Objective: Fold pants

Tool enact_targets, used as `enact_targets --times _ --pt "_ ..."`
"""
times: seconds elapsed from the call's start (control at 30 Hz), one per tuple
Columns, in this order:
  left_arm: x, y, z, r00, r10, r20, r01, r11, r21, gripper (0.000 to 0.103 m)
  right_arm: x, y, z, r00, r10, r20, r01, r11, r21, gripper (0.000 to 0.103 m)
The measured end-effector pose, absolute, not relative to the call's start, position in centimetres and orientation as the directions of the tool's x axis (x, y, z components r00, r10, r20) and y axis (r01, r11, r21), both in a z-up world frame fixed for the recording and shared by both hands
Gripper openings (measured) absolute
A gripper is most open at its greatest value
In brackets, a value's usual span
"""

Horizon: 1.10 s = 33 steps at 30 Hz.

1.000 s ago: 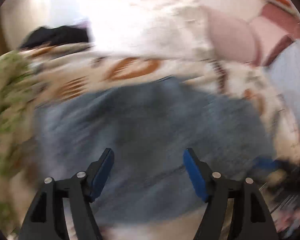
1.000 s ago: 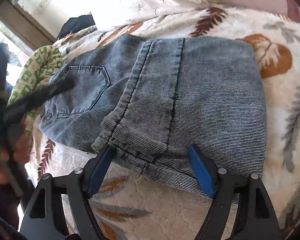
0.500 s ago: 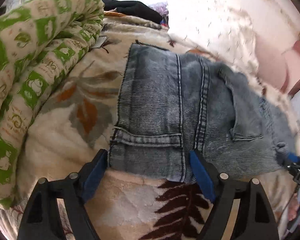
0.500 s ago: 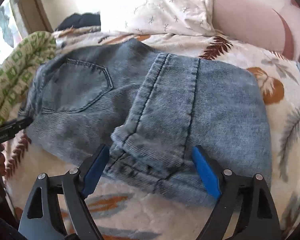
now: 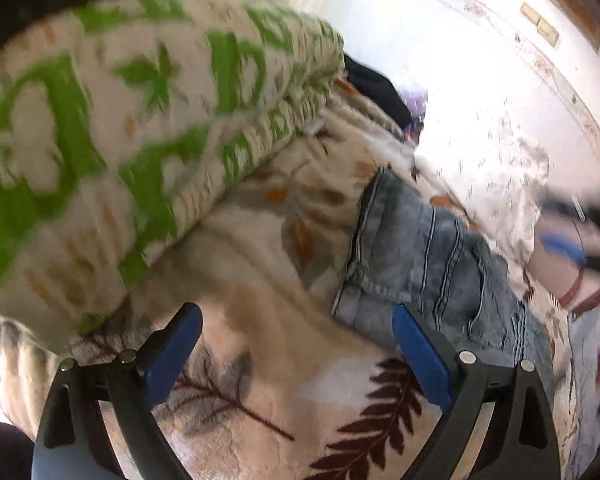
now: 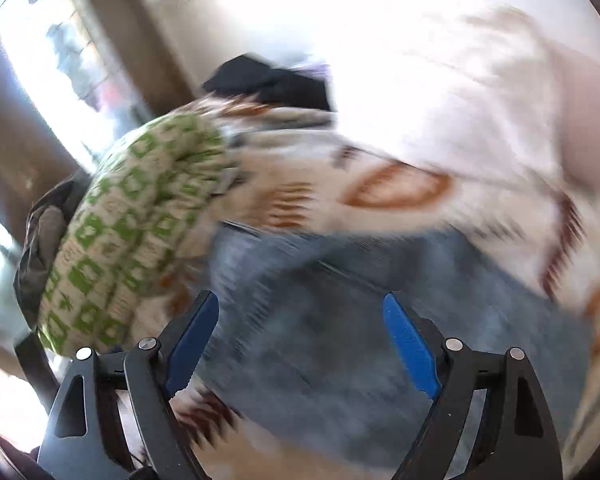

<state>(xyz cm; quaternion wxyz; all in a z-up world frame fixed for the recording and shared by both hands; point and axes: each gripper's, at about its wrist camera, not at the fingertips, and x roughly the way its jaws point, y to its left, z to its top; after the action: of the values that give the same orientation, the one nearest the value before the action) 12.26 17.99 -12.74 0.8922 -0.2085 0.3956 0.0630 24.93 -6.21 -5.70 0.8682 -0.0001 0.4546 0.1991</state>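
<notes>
The blue denim pants (image 5: 428, 264) lie folded in a compact stack on the leaf-print bedspread (image 5: 260, 320). My left gripper (image 5: 296, 340) is open and empty, hovering over the bedspread just left of the pants' near corner. In the right wrist view the pants (image 6: 340, 320) are blurred and fill the lower middle. My right gripper (image 6: 300, 332) is open and empty above them. The right gripper's blue pad also shows at the far right of the left wrist view (image 5: 560, 242).
A rolled green-and-cream quilt (image 5: 120, 140) lies left of the pants, also in the right wrist view (image 6: 132, 220). A white pillow (image 5: 480, 128) and dark clothing (image 5: 376, 84) lie at the head of the bed. A window (image 6: 52, 80) is at the left.
Both grippers have pulled back and swung left, off the pants. The left gripper now sits over bare bedspread beside the quilt. The right view is blurred from motion.
</notes>
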Motion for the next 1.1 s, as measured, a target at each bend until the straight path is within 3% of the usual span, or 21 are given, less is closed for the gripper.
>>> enact_targets --times 0.3,0.5,0.53,0.57,0.67,0.73,1.1 --pt "14.4 18.3 -14.6 0.629 -0.1 -0.77 -0.262 0.906 -0.332 0.097 33.2 6.2 -11.2 0.295 0.323 -0.899 -0.526 0.841 0.129 0.085" --pt "15.3 18.1 -15.0 0.635 -0.121 -0.763 -0.254 0.9 -0.354 0.097 35.6 9.4 -16.2 0.226 0.196 -0.954 -0.576 0.817 0.031 0.084" --pt "15.4 18.1 -15.1 0.635 -0.12 -0.763 -0.255 0.9 -0.353 0.097 36.0 9.4 -17.7 0.234 0.129 -0.964 -0.571 0.82 -0.029 0.074" --pt "15.4 18.1 -15.1 0.634 -0.119 -0.764 -0.257 0.9 -0.353 0.097 36.2 9.0 -18.6 0.229 0.091 -0.969 -0.556 0.83 -0.053 0.055" --pt "15.3 18.1 -15.0 0.638 -0.111 -0.762 -0.26 0.901 -0.348 0.097 36.3 7.8 -18.8 0.257 0.075 -0.964 -0.519 0.852 -0.072 0.027" --pt "15.0 18.0 -14.9 0.64 -0.105 -0.761 -0.258 0.903 -0.342 0.097 36.2 6.6 -17.9 0.292 0.072 -0.954 -0.483 0.872 -0.083 0.016" --pt "14.1 17.3 -14.1 0.681 -0.123 -0.722 -0.213 0.91 -0.356 0.097 32.6 2.2 -11.7 0.419 0.21 -0.883 -0.421 0.907 0.016 0.013"
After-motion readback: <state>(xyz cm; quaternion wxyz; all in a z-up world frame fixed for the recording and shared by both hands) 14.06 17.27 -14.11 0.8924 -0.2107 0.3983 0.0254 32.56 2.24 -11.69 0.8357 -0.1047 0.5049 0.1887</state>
